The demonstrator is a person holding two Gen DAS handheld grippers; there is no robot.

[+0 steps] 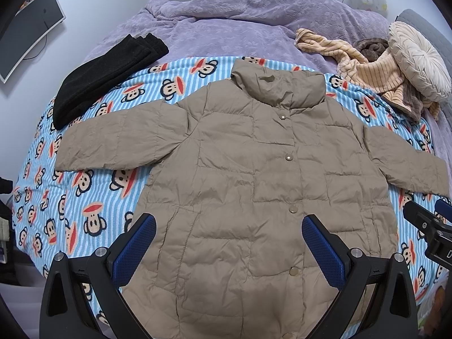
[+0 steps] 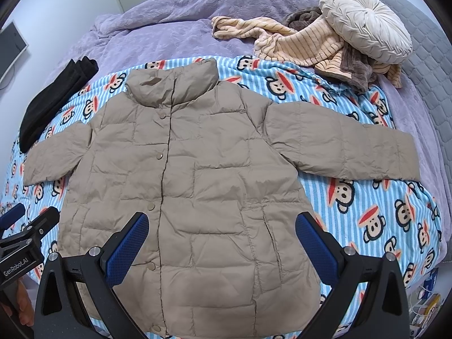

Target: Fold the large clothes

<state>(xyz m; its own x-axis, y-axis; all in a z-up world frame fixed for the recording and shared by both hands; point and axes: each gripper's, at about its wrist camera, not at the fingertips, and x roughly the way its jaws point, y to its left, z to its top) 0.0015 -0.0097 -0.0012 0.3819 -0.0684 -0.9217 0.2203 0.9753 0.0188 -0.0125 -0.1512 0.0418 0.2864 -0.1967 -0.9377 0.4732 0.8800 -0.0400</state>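
Lying flat, jacket [image 1: 240, 175] collar far, hem near | L claw [image 1: 228, 243] + R claw [image 2: 221, 240] both agape

Can't see the jacket [image 1: 240, 169] hem: my left gripper [image 1: 228, 243] and the frame's near edge cover it. Right wrist view is the same, behind my right gripper [image 2: 221, 240]. Monitor [image 1: 25, 31] at far left is cropped. Clutter [image 2: 426, 305] beside the bed at near right is too small to identify.
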